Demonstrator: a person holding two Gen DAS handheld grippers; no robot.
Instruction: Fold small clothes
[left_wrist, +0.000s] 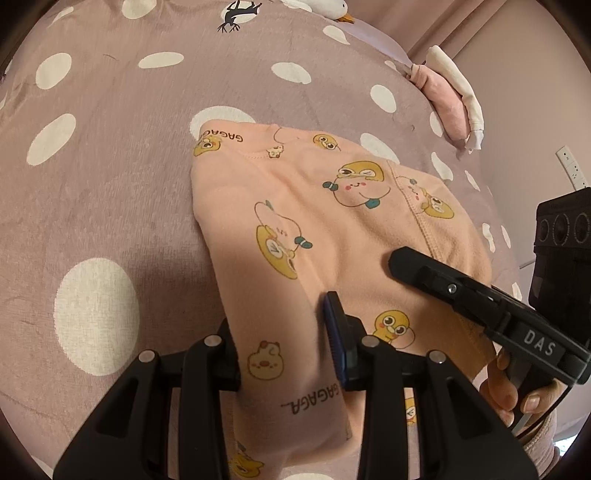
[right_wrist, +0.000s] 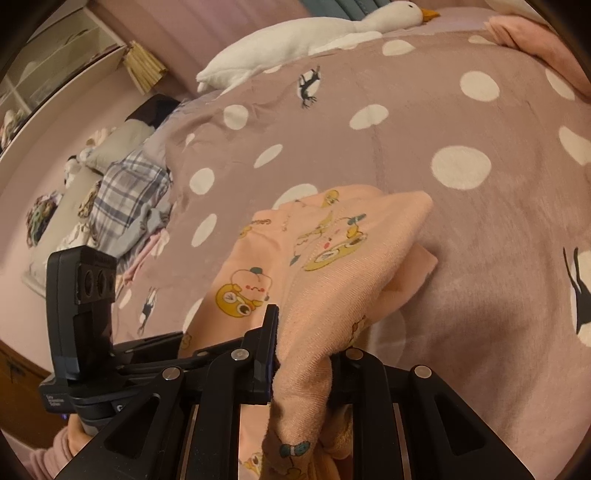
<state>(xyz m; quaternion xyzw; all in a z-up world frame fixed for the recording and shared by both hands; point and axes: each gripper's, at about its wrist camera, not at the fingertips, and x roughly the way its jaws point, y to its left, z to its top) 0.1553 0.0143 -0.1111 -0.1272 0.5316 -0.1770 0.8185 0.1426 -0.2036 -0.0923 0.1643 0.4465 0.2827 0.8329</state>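
A small peach-pink garment (left_wrist: 295, 206), printed with yellow cartoon ducks, lies on a mauve bedspread (left_wrist: 110, 129) dotted with large white spots. It is partly folded, with its neckline at the far end and its near hem toward the person.

The left gripper (left_wrist: 286, 343) sits at the near edge of the garment. Its two fingers stand on either side of a fold of the cloth and appear to be pinching it — most likely to anchor or lift that corner.

The right gripper (right_wrist: 303, 354) is closed on the opposite near edge, with fabric bunched and draped between its fingers. The cloth rises from the bed toward it, suggesting this side is being lifted to bring it over the rest.

A white plush goose (right_wrist: 314, 33) lies at the far end of the bed. A heap of plaid and other clothing (right_wrist: 125, 206) sits off to the left of the bed, well apart from the garment.
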